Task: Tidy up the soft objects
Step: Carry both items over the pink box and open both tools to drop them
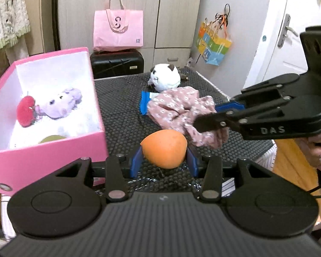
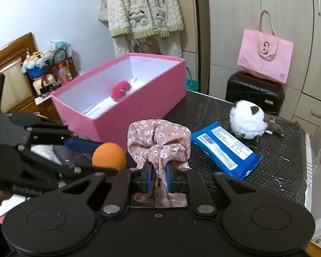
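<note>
My left gripper (image 1: 164,160) is shut on an orange egg-shaped soft ball (image 1: 163,148), held over the black mat beside the pink box (image 1: 53,150); the ball also shows in the right wrist view (image 2: 109,156). My right gripper (image 2: 158,176) is shut on a pink floral cloth (image 2: 160,141), which lies bunched on the mat (image 1: 177,107). The pink box (image 2: 139,105) holds a purple plush (image 1: 62,103), a red pompom (image 1: 25,111) and a green item. A white plush (image 2: 246,123) and a blue wipes pack (image 2: 224,150) lie on the mat.
A black textured mat (image 2: 278,171) covers the table. A black suitcase (image 1: 117,64) with a pink tote bag (image 1: 117,30) stands behind the table. The table's right edge drops off near the white plush. Cabinets and a door stand behind.
</note>
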Available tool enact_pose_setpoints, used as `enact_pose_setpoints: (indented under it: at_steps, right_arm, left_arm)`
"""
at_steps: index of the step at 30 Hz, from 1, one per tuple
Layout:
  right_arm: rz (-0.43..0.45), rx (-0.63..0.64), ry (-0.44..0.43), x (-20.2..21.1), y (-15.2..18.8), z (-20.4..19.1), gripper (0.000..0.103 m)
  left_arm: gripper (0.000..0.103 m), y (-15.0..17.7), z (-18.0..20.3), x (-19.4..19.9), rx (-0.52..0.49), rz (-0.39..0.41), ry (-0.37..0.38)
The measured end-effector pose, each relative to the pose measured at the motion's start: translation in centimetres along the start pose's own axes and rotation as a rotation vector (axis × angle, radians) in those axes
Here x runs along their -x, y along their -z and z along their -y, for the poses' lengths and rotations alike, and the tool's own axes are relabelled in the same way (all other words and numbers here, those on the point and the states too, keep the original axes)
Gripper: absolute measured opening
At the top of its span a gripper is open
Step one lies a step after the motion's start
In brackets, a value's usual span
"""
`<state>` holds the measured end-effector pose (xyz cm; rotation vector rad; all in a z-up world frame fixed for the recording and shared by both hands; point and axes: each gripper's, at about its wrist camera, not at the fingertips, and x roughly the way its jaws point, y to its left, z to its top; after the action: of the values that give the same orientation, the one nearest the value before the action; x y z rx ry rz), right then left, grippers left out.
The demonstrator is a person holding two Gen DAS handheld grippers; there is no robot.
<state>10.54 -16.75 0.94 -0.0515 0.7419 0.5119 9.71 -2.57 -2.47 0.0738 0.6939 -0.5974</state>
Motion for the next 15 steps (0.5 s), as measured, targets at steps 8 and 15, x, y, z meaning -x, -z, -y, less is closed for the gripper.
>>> enact_pose_setpoints:
  at_steps: [8, 15]
  right_arm:
    - [0.032, 0.049, -0.048, 2.6, -1.5, -2.9, 0.017]
    - [0.060, 0.079, -0.088, 1.0, -4.0, -4.8, 0.017]
  left_arm:
    - [0.043, -1.3, -2.2, 3.9, 0.000, 0.045, 0.012]
    - [0.043, -2.4, -4.9, 6.0, 0.041, 0.105, -0.039]
